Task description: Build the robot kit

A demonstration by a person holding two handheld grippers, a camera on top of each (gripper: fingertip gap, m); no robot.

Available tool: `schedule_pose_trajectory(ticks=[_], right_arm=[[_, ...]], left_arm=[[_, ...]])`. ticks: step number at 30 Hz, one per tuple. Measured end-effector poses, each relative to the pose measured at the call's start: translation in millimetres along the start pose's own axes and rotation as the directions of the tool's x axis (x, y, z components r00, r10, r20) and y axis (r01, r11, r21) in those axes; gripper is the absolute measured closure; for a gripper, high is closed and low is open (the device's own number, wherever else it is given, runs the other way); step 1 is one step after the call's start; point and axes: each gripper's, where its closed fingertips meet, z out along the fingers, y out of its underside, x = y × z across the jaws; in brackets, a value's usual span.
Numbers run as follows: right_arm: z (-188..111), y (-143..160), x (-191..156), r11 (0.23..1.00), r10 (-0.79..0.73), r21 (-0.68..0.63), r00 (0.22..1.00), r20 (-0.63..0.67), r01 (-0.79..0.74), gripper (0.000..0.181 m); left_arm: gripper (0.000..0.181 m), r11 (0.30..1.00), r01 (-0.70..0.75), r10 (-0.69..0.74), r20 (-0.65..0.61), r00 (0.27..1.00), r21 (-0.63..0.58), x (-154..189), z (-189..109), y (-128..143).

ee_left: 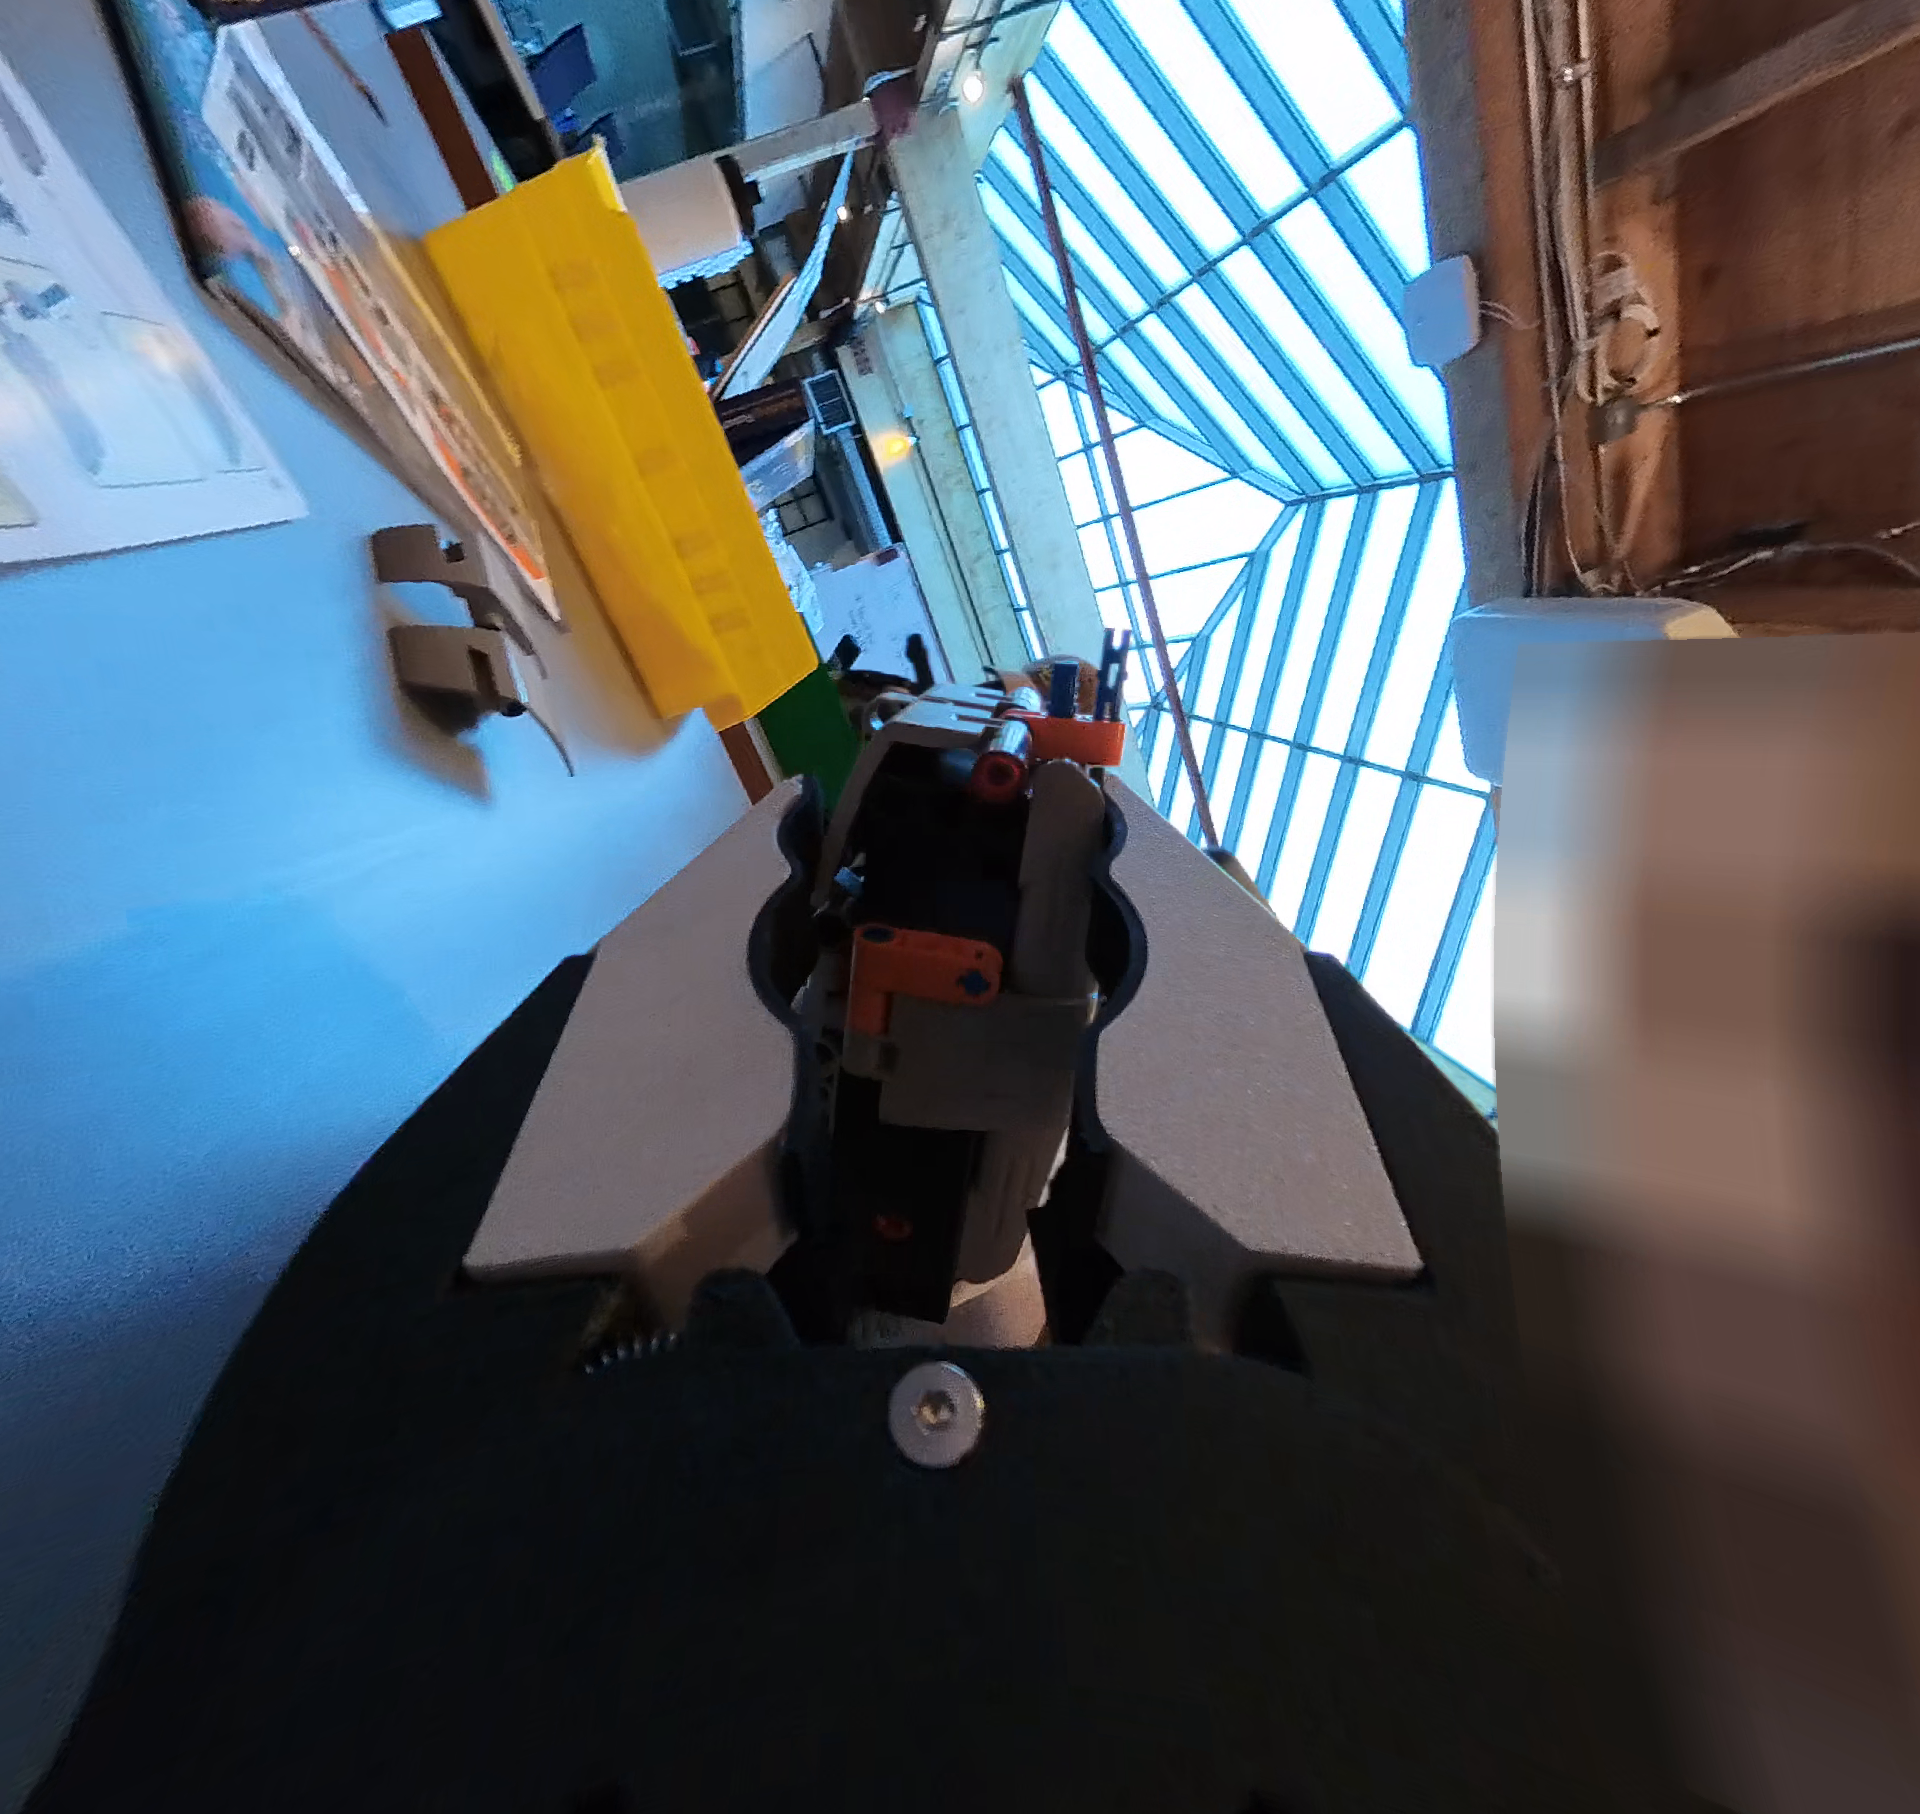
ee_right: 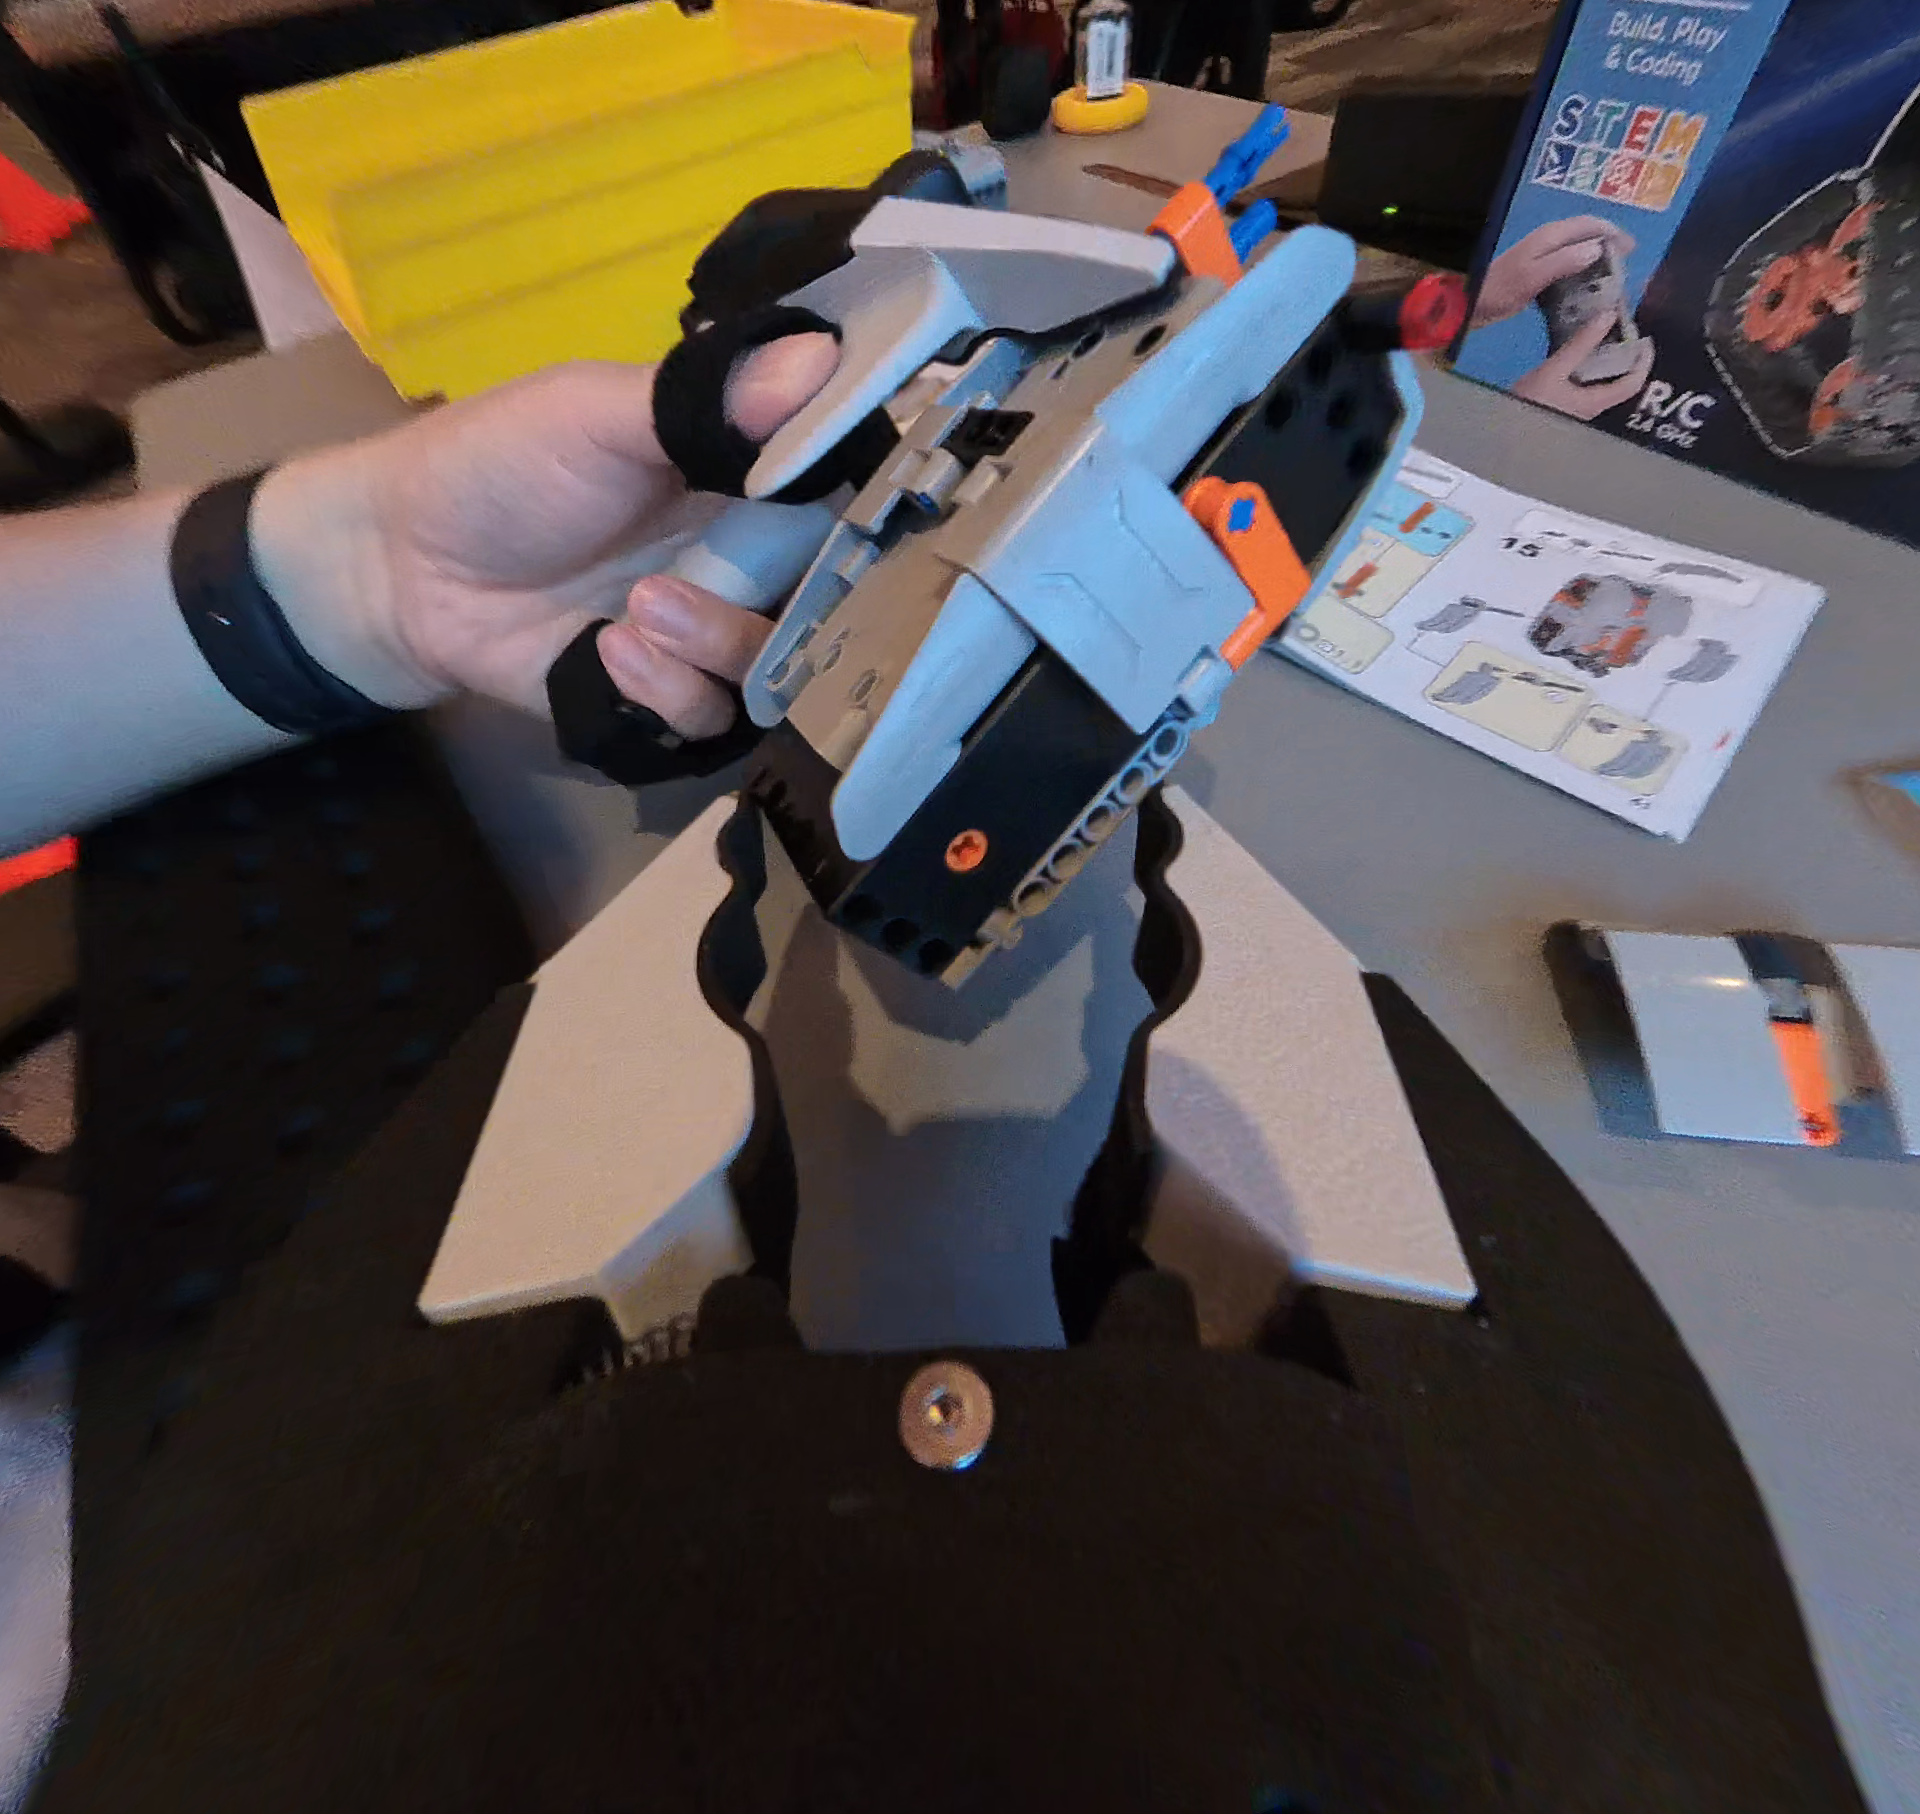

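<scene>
1. Your left gripper [ee_left: 951, 834] was clamped on a brick-built model [ee_left: 951, 1016] of black, grey and orange parts — its jaws were closed against the model's two sides, with the model running lengthwise between the fingers.
2. In the right wrist view the same model [ee_right: 1049, 569] was held up above the grey table [ee_right: 1455, 912], tilted, with its black lower corner reaching down toward your right gripper [ee_right: 948, 860].
3. Your right gripper's jaws stood partly apart with the model's black corner at their tips; whether the pads touched it could not be told, and the space farther back between the fingers held nothing.
4. Your left hand [ee_right: 499, 559], with a dark band at the wrist, was wrapped around the left gripper [ee_right: 966, 310], with fingers through its black loops.
5. A red round cap [ee_right: 1432, 310] stuck out at the model's far end, and blue pins [ee_right: 1252, 149] stood on an orange piece beside it.
6. A yellow bin [ee_right: 582, 175] stood behind the model on the table.
7. An open instruction sheet [ee_right: 1558, 621] lay flat to the right, near a blue product box [ee_right: 1662, 154] — and a grey panel with an orange part [ee_right: 1756, 1047] lay nearer the right edge
</scene>
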Motion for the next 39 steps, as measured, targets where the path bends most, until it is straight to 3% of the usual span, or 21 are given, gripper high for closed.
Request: schedule_pose_trajectory(ticks=[5,9,11,17,19,22,24,25,28,31,33,35,37,39], right_arm=[[-3,-10,0,0.993,0.093,0.067,0.995,0.041,-0.095,0.111],[-6,-19,0,0.986,0.111,0.117,0.993,0.04,-0.115,0.112],[-6,-21,-2,0.988,0.088,0.124,0.996,0.033,-0.092,0.112],[-7,-28,-2,0.988,-0.003,0.152,1.0,0.011,0.001,0.111],[-11,-34,0,0.988,-0.05,0.146,0.999,0.001,0.049,0.101],[-30,-61,4,0.974,-0.158,0.163,0.987,0.01,0.155,0.087],[-49,-95,3,0.945,-0.272,0.204,0.961,0.046,0.257,0.101],[-55,-111,8,0.932,-0.319,0.189,0.947,0.033,0.308,0.118],[-42,-126,29,0.882,-0.471,-0.012,0.882,0.016,0.471,0.125],[-22,-105,29,0.892,-0.361,-0.232,0.921,0.147,0.387,0.134],[-18,-101,15,0.903,-0.285,-0.26,0.931,0.229,0.341,0.16],[-17,-108,19,0.896,-0.338,-0.235,0.922,0.187,0.376,0.162],[-19,-114,29,0.861,-0.432,-0.244,0.895,0.111,0.445,0.148],[-20,-112,28,0.829,-0.473,-0.274,0.872,0.121,0.488,0.146]], left_arm=[[0.114,0.992,-0.106,0.1,-0.08,0.992,-0.069,27,9,12],[0.101,0.938,-0.295,0.314,0.086,0.945,-0.184,11,11,24],[0.121,0.925,-0.334,0.355,0.099,0.929,-0.182,12,10,24],[0.127,0.951,-0.295,0.297,0.011,0.955,-0.089,28,10,19],[0.128,0.963,-0.26,0.26,-0.003,0.966,-0.076,29,8,19],[0.127,0.987,-0.154,0.153,-0.03,0.988,-0.047,24,3,21],[0.128,0.994,-0.099,0.098,-0.041,0.994,-0.047,20,1,23],[0.127,0.992,-0.11,0.108,-0.031,0.994,-0.057,18,1,26],[0.127,0.971,-0.211,0.211,-0.011,0.977,-0.11,20,7,35],[0.127,0.96,-0.263,0.261,-0.037,0.965,-0.1,29,10,38],[0.127,0.954,-0.287,0.285,-0.04,0.958,-0.091,31,10,37],[0.127,0.952,-0.295,0.289,-0.073,0.954,-0.078,38,10,35],[0.127,0.952,-0.296,0.289,-0.083,0.954,-0.078,40,10,35],[0.127,0.953,-0.292,0.285,-0.088,0.954,-0.08,40,10,36]])
